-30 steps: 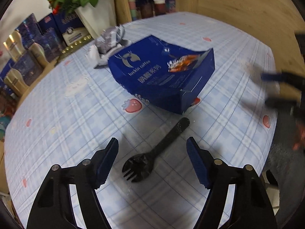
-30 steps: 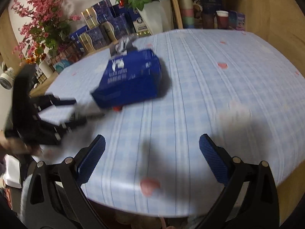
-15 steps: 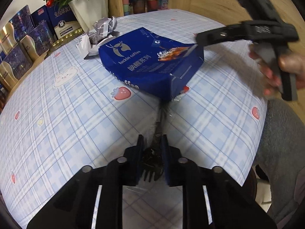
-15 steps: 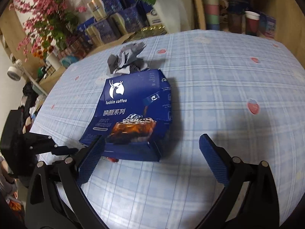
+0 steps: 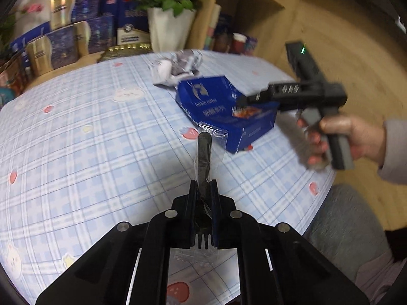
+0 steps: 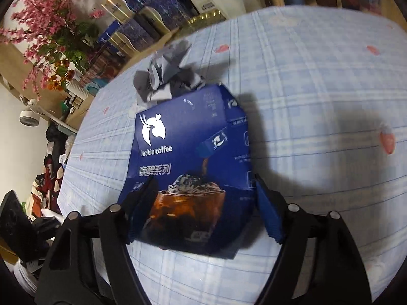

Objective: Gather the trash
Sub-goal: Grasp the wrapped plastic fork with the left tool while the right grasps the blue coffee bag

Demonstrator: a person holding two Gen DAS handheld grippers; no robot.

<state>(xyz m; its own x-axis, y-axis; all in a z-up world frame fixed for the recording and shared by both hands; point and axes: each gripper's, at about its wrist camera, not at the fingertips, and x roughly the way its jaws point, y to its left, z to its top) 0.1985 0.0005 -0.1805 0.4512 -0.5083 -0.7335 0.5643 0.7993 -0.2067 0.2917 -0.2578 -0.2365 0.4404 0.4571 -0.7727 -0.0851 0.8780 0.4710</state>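
On table [image 5: 76,132], left tool [image 5: 203,190] gripping fork [image 5: 204,157]

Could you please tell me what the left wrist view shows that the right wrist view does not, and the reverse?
Only the left wrist view shows the left gripper shut on the wrapped fork, and the hand holding the right gripper. Only the right wrist view shows the right gripper's jaws closing around the near end of the box, and the pink blossoms. Both show the box, the crumpled paper behind it, and the table.
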